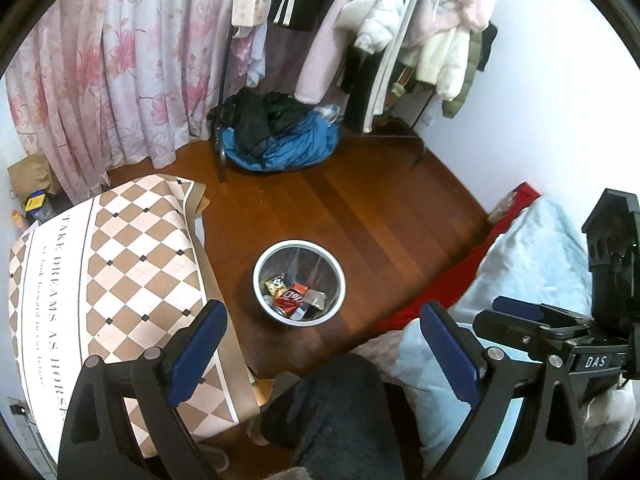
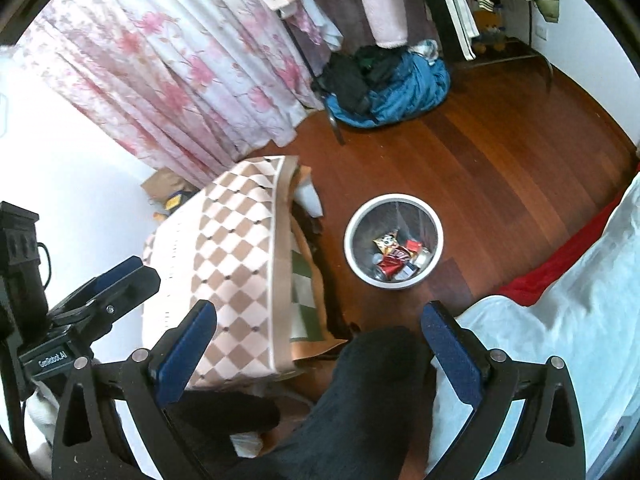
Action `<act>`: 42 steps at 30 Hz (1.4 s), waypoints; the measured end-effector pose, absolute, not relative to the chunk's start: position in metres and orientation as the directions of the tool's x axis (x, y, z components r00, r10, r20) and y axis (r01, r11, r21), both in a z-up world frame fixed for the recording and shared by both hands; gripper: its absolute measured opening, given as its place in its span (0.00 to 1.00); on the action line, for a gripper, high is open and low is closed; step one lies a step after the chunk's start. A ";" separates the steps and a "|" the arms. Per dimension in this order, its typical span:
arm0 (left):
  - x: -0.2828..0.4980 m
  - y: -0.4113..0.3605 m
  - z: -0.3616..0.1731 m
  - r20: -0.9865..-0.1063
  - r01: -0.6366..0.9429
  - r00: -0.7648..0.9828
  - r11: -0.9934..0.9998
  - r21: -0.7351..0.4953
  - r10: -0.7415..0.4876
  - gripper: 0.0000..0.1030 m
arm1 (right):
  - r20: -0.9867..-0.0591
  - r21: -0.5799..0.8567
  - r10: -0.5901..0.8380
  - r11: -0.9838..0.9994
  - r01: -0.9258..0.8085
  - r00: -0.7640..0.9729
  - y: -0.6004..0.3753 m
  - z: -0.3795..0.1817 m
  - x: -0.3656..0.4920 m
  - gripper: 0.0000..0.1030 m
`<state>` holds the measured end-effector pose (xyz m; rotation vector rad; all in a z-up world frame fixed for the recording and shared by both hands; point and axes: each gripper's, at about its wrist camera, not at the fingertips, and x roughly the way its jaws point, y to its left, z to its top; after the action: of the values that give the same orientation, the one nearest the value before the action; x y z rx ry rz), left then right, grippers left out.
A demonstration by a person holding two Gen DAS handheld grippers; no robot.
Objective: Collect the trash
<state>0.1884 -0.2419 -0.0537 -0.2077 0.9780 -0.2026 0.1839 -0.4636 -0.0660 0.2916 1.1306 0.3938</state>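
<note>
A round white-rimmed trash bin [image 1: 260, 268] stands on the wooden floor; it also shows in the right wrist view [image 2: 354, 216]. Inside lie a red wrapper [image 1: 294, 296], a yellow snack packet [image 1: 275, 284] and other trash [image 2: 394, 260]. My left gripper [image 1: 324, 344] is open and empty, held high above the floor, nearer than the bin. My right gripper [image 2: 320, 344] is open and empty, also above and short of the bin. Each gripper shows at the edge of the other's view.
A table with a checkered cloth [image 1: 132, 248] stands left of the bin. A bed with light blue bedding [image 1: 528, 264] is on the right. A clothes rack [image 1: 380, 32], a blue bag of clothes [image 1: 288, 144] and a floral curtain [image 1: 120, 60] stand beyond. A dark-trousered knee [image 2: 372, 392] is below.
</note>
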 end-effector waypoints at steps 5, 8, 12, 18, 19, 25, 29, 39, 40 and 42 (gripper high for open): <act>0.169 -0.235 -0.035 -0.775 0.096 0.564 0.954 -0.283 -0.286 0.96 | -0.799 0.428 0.470 0.883 -0.195 0.376 -0.455 -0.044 0.166 1.00; 0.158 -0.232 -0.029 -0.766 0.102 0.570 0.951 -0.292 -0.296 0.96 | -0.792 0.429 0.480 0.877 -0.217 0.377 -0.447 -0.034 0.157 1.00; 0.149 -0.227 -0.025 -0.760 0.107 0.574 0.948 -0.300 -0.305 0.96 | -0.793 0.425 0.485 0.874 -0.235 0.368 -0.440 -0.028 0.149 1.00; 0.143 -0.219 -0.026 -0.762 0.097 0.569 0.946 -0.310 -0.308 0.96 | -0.801 0.430 0.491 0.870 -0.241 0.344 -0.432 -0.030 0.144 1.00; 0.143 -0.218 -0.026 -0.764 0.095 0.569 0.947 -0.306 -0.304 0.96 | -0.801 0.431 0.491 0.870 -0.239 0.343 -0.432 -0.031 0.144 1.00; 0.140 -0.214 -0.028 -0.767 0.086 0.568 0.949 -0.304 -0.297 0.96 | -0.805 0.426 0.489 0.871 -0.246 0.337 -0.428 -0.032 0.142 1.00; 0.139 -0.215 -0.031 -0.775 0.076 0.561 0.951 -0.301 -0.290 1.00 | -0.806 0.426 0.490 0.870 -0.249 0.332 -0.423 -0.034 0.141 1.00; 0.136 -0.215 -0.032 -0.784 0.068 0.565 0.962 -0.265 -0.256 1.00 | -0.826 0.386 0.450 0.890 -0.243 0.340 -0.425 -0.035 0.139 1.00; 0.135 -0.214 -0.032 -0.784 0.071 0.566 0.962 -0.263 -0.256 1.00 | -0.830 0.368 0.436 0.897 -0.246 0.349 -0.424 -0.035 0.139 1.00; 0.134 -0.214 -0.032 -0.785 0.073 0.569 0.965 -0.251 -0.247 1.00 | -0.832 0.353 0.424 0.902 -0.248 0.356 -0.424 -0.034 0.138 1.00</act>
<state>0.1343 -0.2141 -0.0319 -0.1991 0.9488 -0.1892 0.1382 -0.4237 -0.0343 0.1772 1.1264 0.4372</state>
